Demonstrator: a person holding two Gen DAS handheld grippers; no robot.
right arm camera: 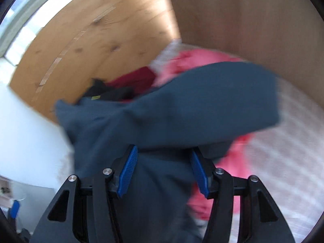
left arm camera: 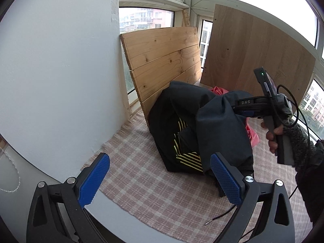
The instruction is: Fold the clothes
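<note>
My right tool (right arm camera: 164, 170) gapes wide over the dark blue garment (right arm camera: 162, 109), pads clear of cloth, left tool (left arm camera: 160, 179) wide and empty, garment heaped on checked tabletop cloth (left arm camera: 141, 186) before 2 wooden boards (left arm camera: 162, 60).

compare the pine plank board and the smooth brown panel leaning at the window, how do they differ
The pine plank board is yellowish, knotty and made of separate planks with visible seams; the brown panel is one smooth, duller sheet. The plank board stands lower and nearer the white wall; the panel rises taller on the right. Both are wood-look boards propped upright behind the dark garment.
</note>
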